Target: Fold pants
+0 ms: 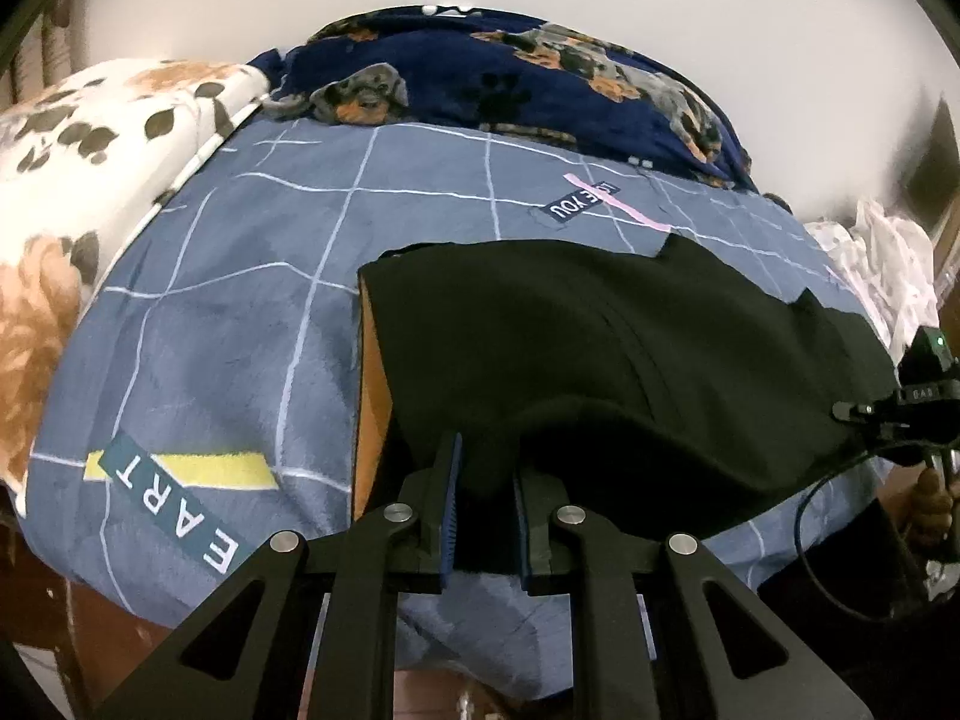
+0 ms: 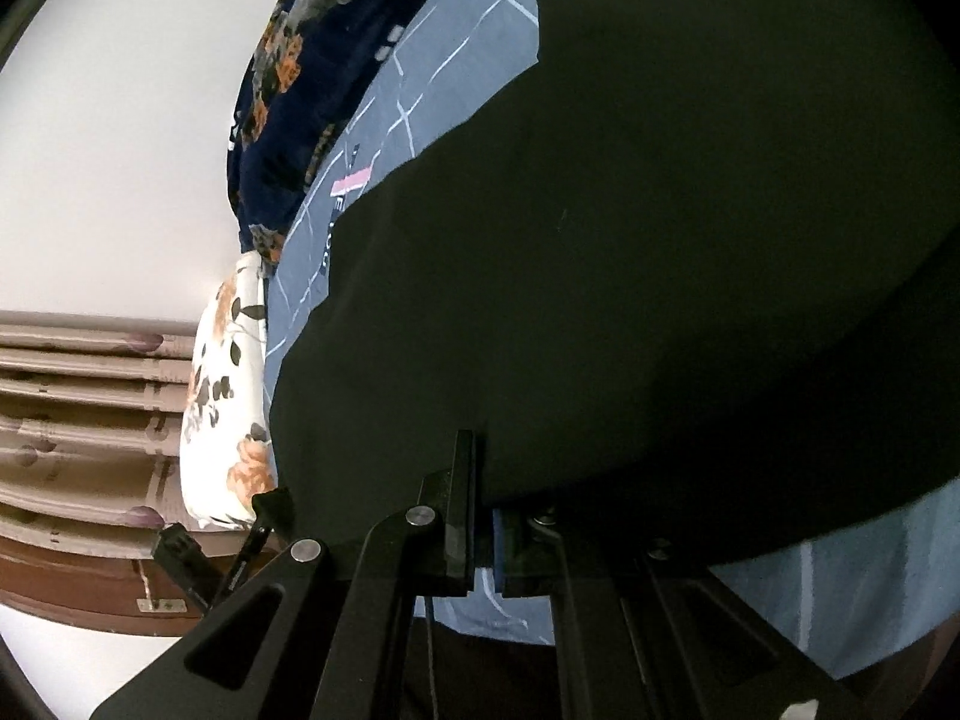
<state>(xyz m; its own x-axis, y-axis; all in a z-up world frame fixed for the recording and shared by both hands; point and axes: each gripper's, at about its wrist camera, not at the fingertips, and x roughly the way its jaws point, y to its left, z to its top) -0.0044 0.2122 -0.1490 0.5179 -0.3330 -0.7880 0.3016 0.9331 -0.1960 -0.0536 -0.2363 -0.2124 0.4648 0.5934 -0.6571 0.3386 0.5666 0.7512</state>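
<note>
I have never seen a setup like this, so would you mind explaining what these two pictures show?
A person holds a hand-operated two-finger gripper in each hand, each with a fisheye camera looking forward along its fingers. The left wrist view shows the left gripper clamped on the near edge of black pants, spread on a blue grid-patterned bedsheet. The right wrist view shows the right gripper pinching the same pants. Behind lie a navy dog-print blanket and a floral pillow.
</note>
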